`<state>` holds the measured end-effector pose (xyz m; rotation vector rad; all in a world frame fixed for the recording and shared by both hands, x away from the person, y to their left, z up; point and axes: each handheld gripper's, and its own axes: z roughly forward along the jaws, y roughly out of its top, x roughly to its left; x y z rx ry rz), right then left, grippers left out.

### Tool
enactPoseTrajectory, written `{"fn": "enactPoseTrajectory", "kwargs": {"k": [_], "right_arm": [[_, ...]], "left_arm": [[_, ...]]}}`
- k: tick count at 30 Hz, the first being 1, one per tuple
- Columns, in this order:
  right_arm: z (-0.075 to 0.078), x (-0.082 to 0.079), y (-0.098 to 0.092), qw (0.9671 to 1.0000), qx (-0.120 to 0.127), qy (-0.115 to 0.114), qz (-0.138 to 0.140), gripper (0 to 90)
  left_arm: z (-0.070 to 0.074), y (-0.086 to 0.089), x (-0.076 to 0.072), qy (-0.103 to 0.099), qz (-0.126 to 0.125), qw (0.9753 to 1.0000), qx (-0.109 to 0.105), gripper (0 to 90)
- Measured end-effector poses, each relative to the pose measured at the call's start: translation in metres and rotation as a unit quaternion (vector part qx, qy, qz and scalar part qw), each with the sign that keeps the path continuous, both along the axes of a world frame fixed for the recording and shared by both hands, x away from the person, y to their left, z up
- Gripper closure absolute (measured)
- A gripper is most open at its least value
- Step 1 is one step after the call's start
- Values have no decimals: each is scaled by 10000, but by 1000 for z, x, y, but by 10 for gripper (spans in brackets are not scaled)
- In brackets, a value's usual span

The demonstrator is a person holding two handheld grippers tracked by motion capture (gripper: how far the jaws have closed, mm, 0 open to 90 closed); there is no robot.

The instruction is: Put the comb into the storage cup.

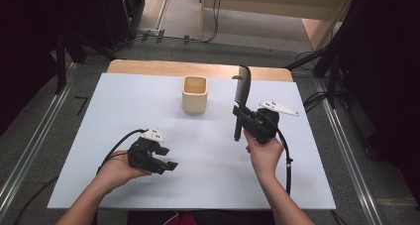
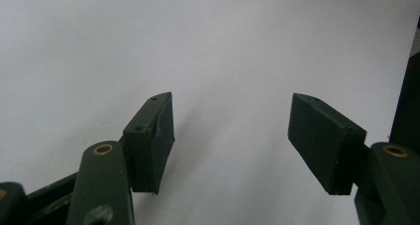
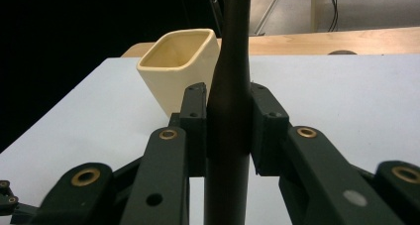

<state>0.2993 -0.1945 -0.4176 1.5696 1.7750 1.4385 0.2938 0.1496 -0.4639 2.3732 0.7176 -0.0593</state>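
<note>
Left of held comb: cream cup.

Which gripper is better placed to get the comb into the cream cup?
Right, probably. The right gripper is shut on the comb, held upright just right of the cup. The left gripper is open, holds nothing, and sits nearer the table's front edge.

Looking down along the left gripper. Two black jaws, wide apart, nothing between them. White table under and ahead of the jaws. Soft shadow below the near jaw. Dark strip at the far right edge, past the other jaw.
</note>
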Motion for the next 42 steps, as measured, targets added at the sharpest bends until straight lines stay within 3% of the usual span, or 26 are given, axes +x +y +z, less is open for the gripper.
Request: {"fn": "enactPoseTrajectory", "kwargs": {"k": [22,42], "right_arm": [[5,10,16,9999,-76,-61,138,699],[22,26,33,9996,-24,-253,135,700]], "left_arm": [[-1,29,-10,19,546,9985,-37,355],[-2,37,-11,63,679,9977,-20,355]]}}
